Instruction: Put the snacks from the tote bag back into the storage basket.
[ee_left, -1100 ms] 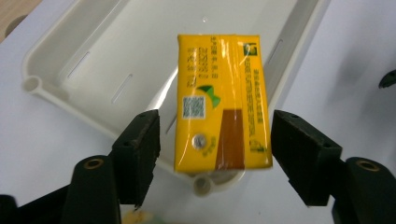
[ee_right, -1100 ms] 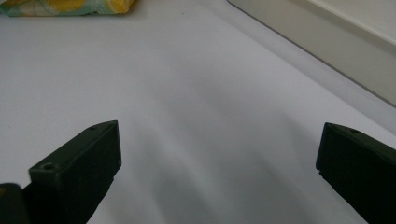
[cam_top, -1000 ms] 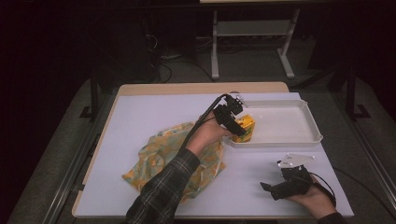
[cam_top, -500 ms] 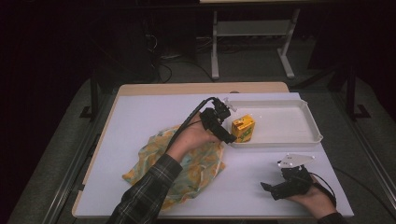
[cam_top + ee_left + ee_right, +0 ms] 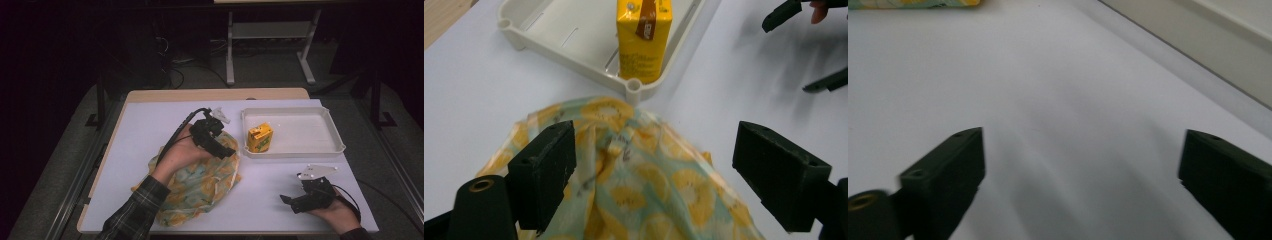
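Observation:
A yellow juice carton (image 5: 260, 138) (image 5: 644, 37) stands upright in the near left corner of the white tray (image 5: 325, 148) (image 5: 549, 42). A crumpled bag printed with lemon slices (image 5: 200, 182) (image 5: 634, 185) lies on the white table left of the tray. My left gripper (image 5: 226, 151) (image 5: 654, 170) hovers open over the bag's right end, nothing between its jaws. My right gripper (image 5: 286, 200) (image 5: 1080, 185) rests open low over bare table at the front right, apart from everything.
The tray's wall (image 5: 1198, 45) runs across the right gripper view's upper right, and an edge of the bag (image 5: 913, 3) shows at its top left. The right gripper's jaws (image 5: 794, 10) appear at the left gripper view's upper right. A metal stand (image 5: 270, 35) is behind the table.
My left gripper has let go of the juice carton, which now stands in the tray, and has drawn back left and toward me over the bag. The right gripper has stayed put.

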`<action>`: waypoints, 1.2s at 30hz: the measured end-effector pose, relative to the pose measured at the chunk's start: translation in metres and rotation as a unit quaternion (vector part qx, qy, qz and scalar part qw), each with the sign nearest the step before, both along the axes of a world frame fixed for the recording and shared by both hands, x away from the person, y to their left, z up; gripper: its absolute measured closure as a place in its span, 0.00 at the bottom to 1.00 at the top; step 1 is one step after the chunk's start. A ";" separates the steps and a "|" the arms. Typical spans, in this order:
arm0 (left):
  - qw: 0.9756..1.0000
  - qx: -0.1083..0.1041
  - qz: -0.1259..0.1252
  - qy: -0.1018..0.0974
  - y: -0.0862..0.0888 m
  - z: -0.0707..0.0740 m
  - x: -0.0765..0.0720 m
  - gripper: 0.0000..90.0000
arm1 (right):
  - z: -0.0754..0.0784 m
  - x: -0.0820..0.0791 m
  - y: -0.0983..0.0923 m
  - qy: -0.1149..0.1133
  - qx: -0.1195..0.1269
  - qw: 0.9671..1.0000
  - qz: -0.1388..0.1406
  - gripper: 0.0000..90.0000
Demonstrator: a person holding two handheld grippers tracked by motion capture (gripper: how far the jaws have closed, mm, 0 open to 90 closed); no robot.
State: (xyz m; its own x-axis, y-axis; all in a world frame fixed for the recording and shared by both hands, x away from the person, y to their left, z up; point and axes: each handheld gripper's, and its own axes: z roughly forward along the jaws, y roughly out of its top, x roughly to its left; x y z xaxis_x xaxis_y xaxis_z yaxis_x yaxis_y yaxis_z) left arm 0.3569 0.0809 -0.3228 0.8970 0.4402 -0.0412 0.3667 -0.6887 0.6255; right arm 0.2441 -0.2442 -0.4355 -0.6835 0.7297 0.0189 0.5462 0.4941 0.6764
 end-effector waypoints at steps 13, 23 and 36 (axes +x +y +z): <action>1.000 -0.021 0.012 -0.006 0.058 -0.008 -0.021 0.19 | 0.015 0.010 0.004 0.022 0.007 1.000 0.004 0.45; 0.999 -0.031 0.034 -0.010 0.102 -0.013 -0.036 0.19 | 0.029 0.026 0.002 0.029 0.020 0.999 0.013 0.95; 0.995 -0.050 0.078 -0.029 0.159 -0.013 -0.061 0.19 | 0.040 0.063 0.008 0.010 0.016 1.000 0.018 1.00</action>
